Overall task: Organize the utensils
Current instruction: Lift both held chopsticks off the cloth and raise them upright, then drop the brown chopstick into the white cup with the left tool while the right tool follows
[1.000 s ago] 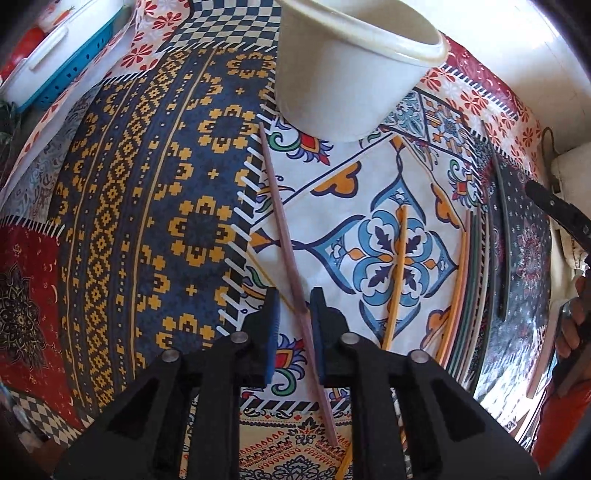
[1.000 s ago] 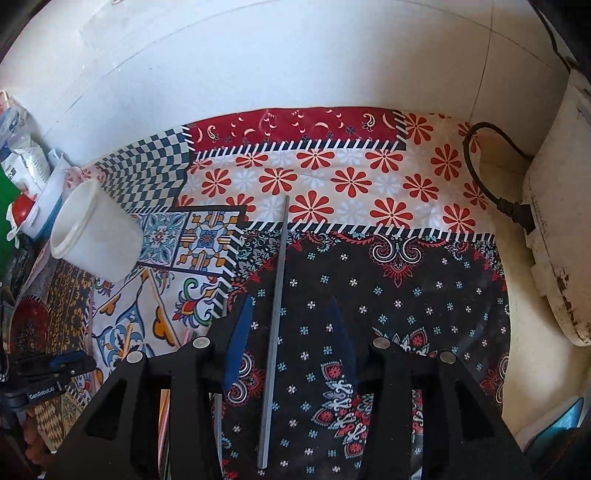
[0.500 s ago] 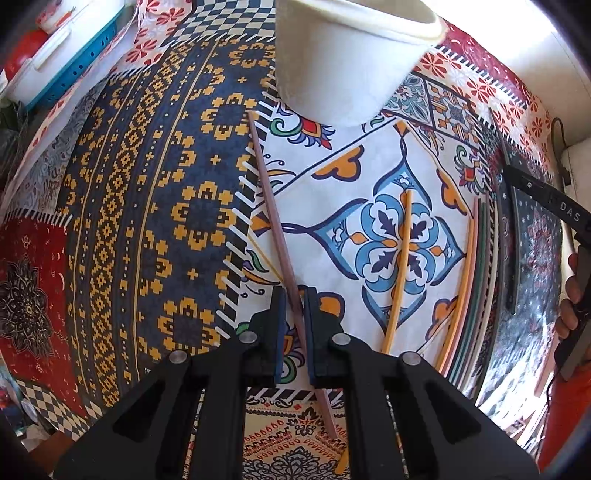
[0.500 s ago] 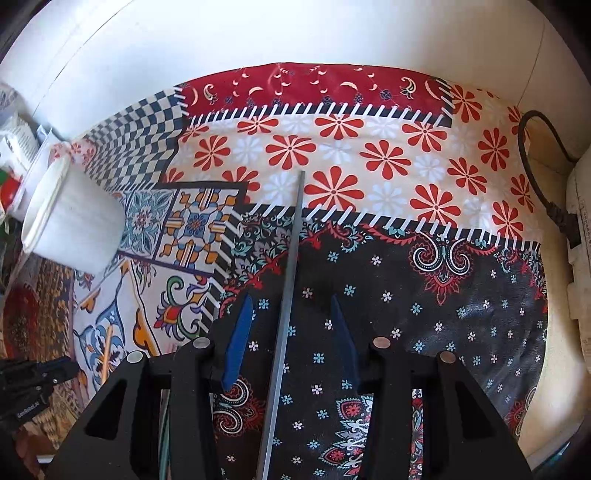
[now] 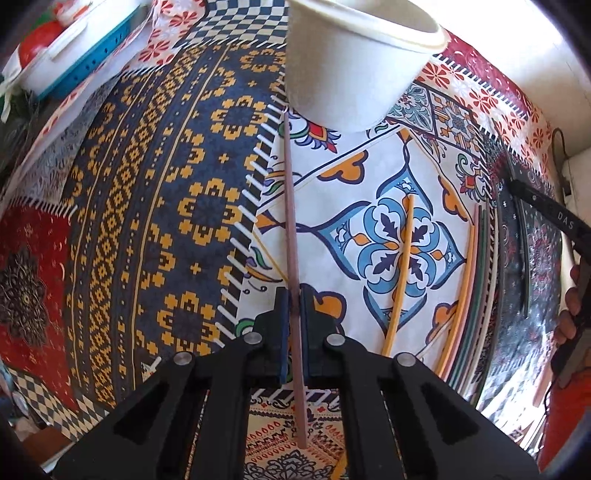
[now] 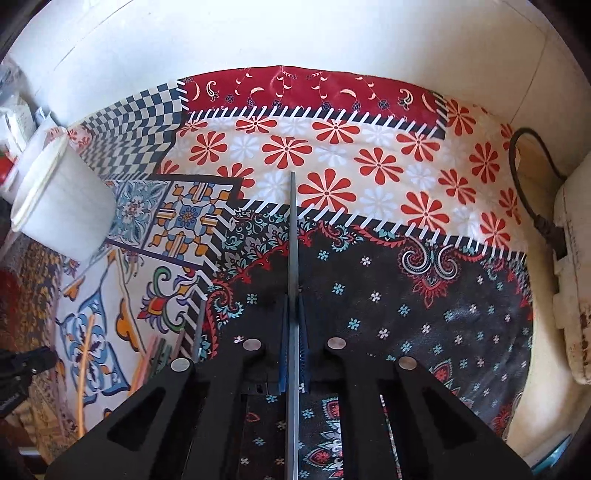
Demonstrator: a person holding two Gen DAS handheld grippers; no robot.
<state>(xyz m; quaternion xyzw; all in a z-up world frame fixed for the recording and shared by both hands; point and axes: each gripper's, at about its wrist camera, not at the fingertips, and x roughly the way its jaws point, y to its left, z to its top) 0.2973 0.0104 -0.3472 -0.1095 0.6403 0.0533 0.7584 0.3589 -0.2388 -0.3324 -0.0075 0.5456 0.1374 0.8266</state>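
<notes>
My left gripper [image 5: 293, 291] is shut on a long brown chopstick [image 5: 290, 192] that runs up toward the white cup [image 5: 354, 55] standing on the patterned tablecloth [image 5: 147, 206]. To its right lie a yellow chopstick [image 5: 400, 273] and several more coloured sticks [image 5: 469, 288]. In the right wrist view my right gripper [image 6: 294, 299] is shut on a grey chopstick [image 6: 293, 229] lying over the black and red-flowered patches. The white cup [image 6: 62, 206] stands far left there, with the loose sticks [image 6: 155, 354] at lower left.
A white wall [image 6: 295, 33] closes the back of the table. At the right edge sit a white appliance [image 6: 574, 280] and a black cable [image 6: 532, 192]. A teal basket with white containers [image 5: 74, 55] is at the left view's upper left. A hand [image 5: 570, 306] holds the other gripper.
Both grippers have closed, the left on the brown chopstick and the right on the grey one. The right gripper came lower over the cloth, and both sticks now line up with the jaws.
</notes>
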